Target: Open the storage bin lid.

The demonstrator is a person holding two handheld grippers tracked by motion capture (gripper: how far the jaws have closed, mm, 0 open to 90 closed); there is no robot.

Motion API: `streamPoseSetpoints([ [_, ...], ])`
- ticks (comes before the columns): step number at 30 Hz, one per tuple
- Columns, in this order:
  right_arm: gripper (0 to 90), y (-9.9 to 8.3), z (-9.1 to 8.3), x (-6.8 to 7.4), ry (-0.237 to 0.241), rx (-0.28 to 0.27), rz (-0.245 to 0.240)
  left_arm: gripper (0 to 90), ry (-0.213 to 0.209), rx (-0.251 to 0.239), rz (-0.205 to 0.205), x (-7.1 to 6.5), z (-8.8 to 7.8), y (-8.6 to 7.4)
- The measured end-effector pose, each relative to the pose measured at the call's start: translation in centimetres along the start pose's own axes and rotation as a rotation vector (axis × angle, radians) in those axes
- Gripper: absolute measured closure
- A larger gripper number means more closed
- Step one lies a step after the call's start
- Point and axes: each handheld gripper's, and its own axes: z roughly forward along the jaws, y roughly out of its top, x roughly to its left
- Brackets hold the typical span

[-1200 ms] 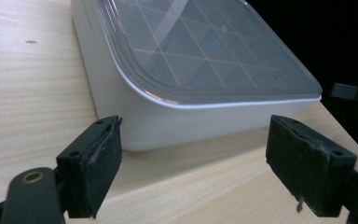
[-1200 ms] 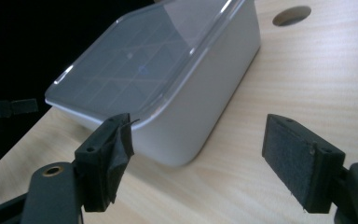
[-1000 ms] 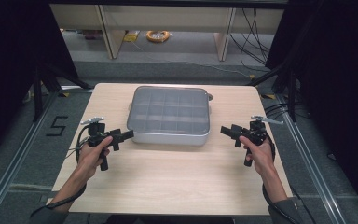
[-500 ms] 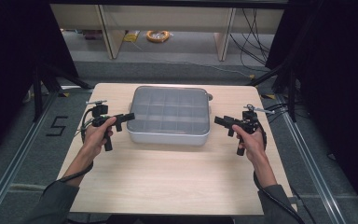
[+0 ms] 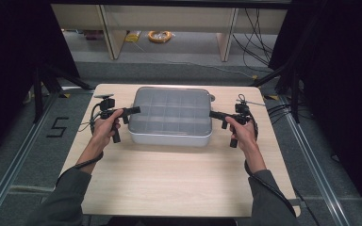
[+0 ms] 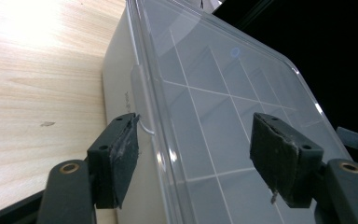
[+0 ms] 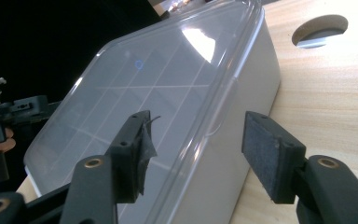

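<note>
Right now your left gripper (image 6: pixel 193 158) straddles the near edge of the box (image 5: pixel 169 134), one pad (image 6: pixel 116 161) beside its wall, the other over the clear lid (image 6: pixel 223 116); the jaws have just been closing but stand apart, not pressing. Your right gripper (image 7: pixel 198 156) sits likewise at the opposite edge, half open and also closing. Beyond both, the box rests on the table (image 5: pixel 169 179). Squeeze unevenly and the lid tab may slip out, or the box skid sideways.

A lab recording bay: black curtains (image 5: pixel 9 52) on both sides, metal floor rails (image 5: pixel 313 165), loose cables (image 5: pixel 259 28) at the far right, a taped floor number (image 5: pixel 59 127).
</note>
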Motion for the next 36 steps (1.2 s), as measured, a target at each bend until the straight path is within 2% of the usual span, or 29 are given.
streamPoseSetpoints([
  [1, 44.0, 0.0, 0.3, 0.4, -0.009, 0.019, 0.072, 32.2, 0.005, -0.001, -0.001, 0.0, 0.1, 0.1],
  [2, 44.5, 0.1, 0.5, 0.3, -0.004, 0.022, 0.065, 32.2, 0.007, -0.001, 0.008, 0.1, 0.3, 0.1],
  [4, 45.6, 0.2, 1.0, 0.0, -0.010, 0.009, 0.028, 32.3, 0.004, -0.004, -0.005, 0.2, 0.5, 0.2],
  [5, 45.6, 0.2, 1.1, 0.3, -0.012, 0.024, 0.071, 32.4, 0.010, -0.004, -0.018, 0.2, 0.6, 0.3],
  [6, 45.6, 0.2, 1.2, 0.6, -0.005, 0.034, 0.116, 32.4, 0.014, 0.002, -0.012, 0.3, 0.8, 0.3],
  [7, 45.7, 0.3, 1.5, 0.3, -0.016, 0.022, 0.062, 32.5, 0.014, 0.003, -0.007, 0.4, 0.9, 0.3],
  [8, 45.7, 0.3, 1.8, 0.5, -0.008, 0.037, 0.093, 32.9, 0.017, 0.005, -0.012, 0.5, 1.0, 0.4],
  [10, 45.8, 0.3, 2.0, 0.6, -0.011, 0.043, 0.107, 33.7, 0.014, 0.006, -0.014, 0.6, 1.2, 0.4],
  [11, 46.1, 0.3, 2.3, 0.4, -0.009, 0.035, 0.084, 34.7, 0.016, 0.005, -0.020, 0.6, 1.4, 0.4],
  [12, 46.4, 0.3, 2.3, 0.6, -0.007, 0.056, 0.133, 35.7, 0.019, 0.009, -0.018, 0.6, 1.5, 0.5],
  [13, 46.5, 0.3, 2.6, 0.2, -0.010, 0.032, 0.072, 37.2, 0.017, 0.010, -0.018, 0.6, 1.5, 0.5],
  [14, 46.7, 0.3, 2.7, 0.3, -0.009, 0.035, 0.087, 38.2, 0.028, 0.013, -0.005, 0.6, 1.6, 0.5],
  [15, 47.2, 0.3, 2.7, 0.5, -0.017, 0.052, 0.126, 40.1, 0.040, 0.010, -0.007, 0.4, 1.6, 0.5],
  [16, 48.8, 0.4, 2.8, 0.3, -0.024, 0.031, 0.084, 44.3, 0.047, 0.005, 0.008, 0.5, 1.5, 0.6],
  [17, 48.8, 0.4, 2.8, 0.3, -0.024, 0.031, 0.084, 45.9, 0.047, 0.005, 0.008, 0.5, 1.5, 0.6],
  [19, 50.7, 0.6, 2.7, 0.1, -0.027, 0.009, 0.032, 49.1, 0.064, 0.003, 0.025, 0.3, 1.4, 0.5],
  [22, 52.8, 0.7, 2.6, 0.3, -0.035, 0.012, 0.027, 50.1, 0.086, 0.003, 0.046, 0.0, 1.3, 0.4],
  [24, 53.2, 0.8, 2.7, 0.3, -0.049, 0.008, 0.013, 50.2, 0.086, 0.005, 0.048, 0.0, 1.2, 0.5],
  [25, 53.9, 0.8, 2.5, 0.9, -0.049, 0.028, 0.052, 50.4, 0.086, 0.006, 0.050, -0.1, 1.2, 0.5],
  [26, 54.8, 0.8, 2.5, 1.0, -0.056, 0.029, 0.045, 50.5, 0.086, 0.001, 0.050, -0.1, 1.1, 0.5],
  [27, 55.5, 0.9, 2.6, 0.8, -0.073, 0.009, -0.029, 51.4, 0.087, -0.005, 0.049, -0.2, 1.1, 0.5],
  [33, 57.8, 1.4, 1.9, 2.0, -0.094, 0.014, -0.022, 52.7, 0.100, -0.035, 0.065, -1.0, 0.4, 0.7],
  [34, 59.5, 1.5, 1.9, 1.7, -0.084, -0.004, -0.049, 52.8, 0.097, -0.051, 0.056, -1.1, 0.1, 0.8],
  [36, 60.8, 1.7, 1.5, 2.2, -0.074, -0.015, -0.018, 55.6, 0.081, -0.070, 0.042, -1.4, -0.3, 0.9],
])
